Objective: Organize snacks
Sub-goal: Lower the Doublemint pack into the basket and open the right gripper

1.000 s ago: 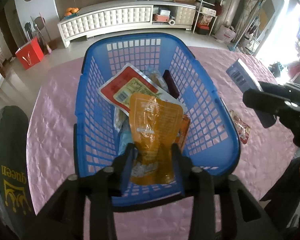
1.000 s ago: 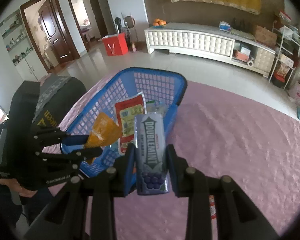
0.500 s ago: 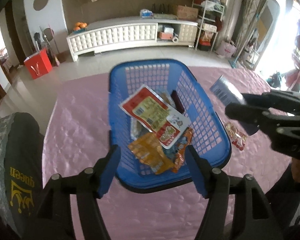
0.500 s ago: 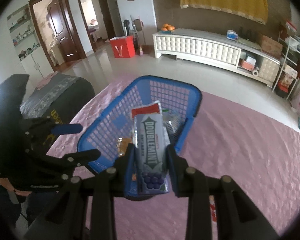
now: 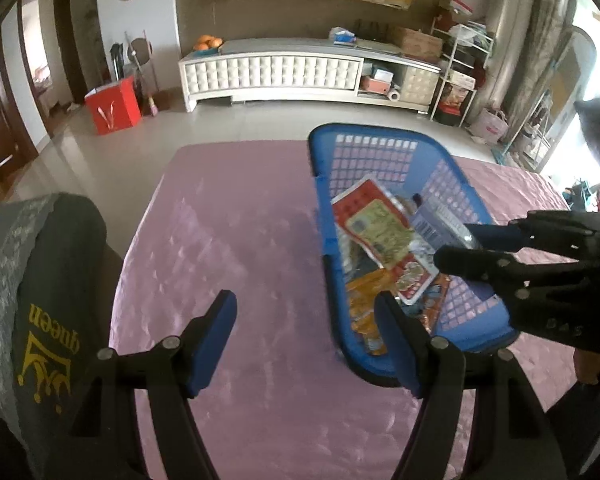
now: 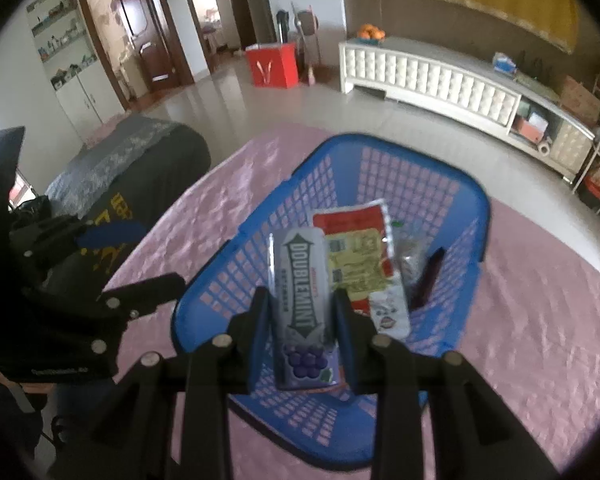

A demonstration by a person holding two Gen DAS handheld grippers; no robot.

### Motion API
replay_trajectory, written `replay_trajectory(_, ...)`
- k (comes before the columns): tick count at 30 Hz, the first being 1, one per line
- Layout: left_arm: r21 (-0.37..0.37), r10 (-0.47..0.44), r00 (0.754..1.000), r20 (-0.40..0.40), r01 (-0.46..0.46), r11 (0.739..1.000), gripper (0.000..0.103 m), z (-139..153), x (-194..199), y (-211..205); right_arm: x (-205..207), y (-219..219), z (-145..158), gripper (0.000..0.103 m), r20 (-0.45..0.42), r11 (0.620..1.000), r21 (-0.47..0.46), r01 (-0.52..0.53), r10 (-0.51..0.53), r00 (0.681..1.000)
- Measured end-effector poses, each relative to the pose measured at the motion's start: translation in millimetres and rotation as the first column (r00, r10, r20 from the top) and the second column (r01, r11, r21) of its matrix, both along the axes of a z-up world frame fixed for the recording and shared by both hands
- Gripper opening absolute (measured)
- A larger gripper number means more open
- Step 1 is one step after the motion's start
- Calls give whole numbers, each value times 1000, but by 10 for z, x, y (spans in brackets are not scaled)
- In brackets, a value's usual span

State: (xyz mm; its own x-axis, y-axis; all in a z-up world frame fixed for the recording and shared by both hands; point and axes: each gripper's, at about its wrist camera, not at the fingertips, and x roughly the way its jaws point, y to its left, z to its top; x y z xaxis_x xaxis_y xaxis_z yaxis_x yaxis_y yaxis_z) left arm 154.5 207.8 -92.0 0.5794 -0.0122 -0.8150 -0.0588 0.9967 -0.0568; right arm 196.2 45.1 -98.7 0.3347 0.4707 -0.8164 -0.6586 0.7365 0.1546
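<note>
A blue mesh basket [image 5: 326,216] [image 6: 236,276] stands on the pink tablecloth. Inside lie a red-and-yellow packet [image 5: 376,228] [image 6: 356,256], an orange pouch [image 5: 364,300] and other snacks. My left gripper [image 5: 304,308] hangs over bare cloth just left of the basket, its jaws opening with nothing between them. My right gripper [image 6: 301,300] is shut on a grey Doublemint gum pack [image 6: 300,264], held above the basket's near end. In the left wrist view the right gripper [image 5: 458,242] reaches in from the right, with the gum pack [image 5: 436,220] over the basket.
A dark chair back printed "queen" [image 5: 48,280] stands at the table's left edge. The pink cloth [image 5: 240,240] stretches left of the basket. Beyond the table are a white cabinet [image 5: 272,72] and a red box [image 5: 114,104] on the floor.
My left gripper let go of the orange pouch, which now lies in the basket, then opened wide and moved left. My right gripper carried the gum pack over the basket.
</note>
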Motion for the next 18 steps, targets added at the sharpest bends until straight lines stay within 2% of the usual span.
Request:
replay_trajectory(6, -33, -3, 1000, -19, 2, 999, 69, -121, 54, 64, 109, 179, -292, 36, -93, 999, -50, -19, 14, 996)
replay_trajectory(12, -63, -9, 999, -34, 6, 998, 69, -165, 44, 26, 130, 238, -442, 36, -115, 995, -97, -16, 5, 993)
replay_trajectory(18, -44, -28, 999, -32, 26, 999, 69, -140, 4, -9, 84, 247, -447, 36, -131, 994, -93, -51, 39, 991)
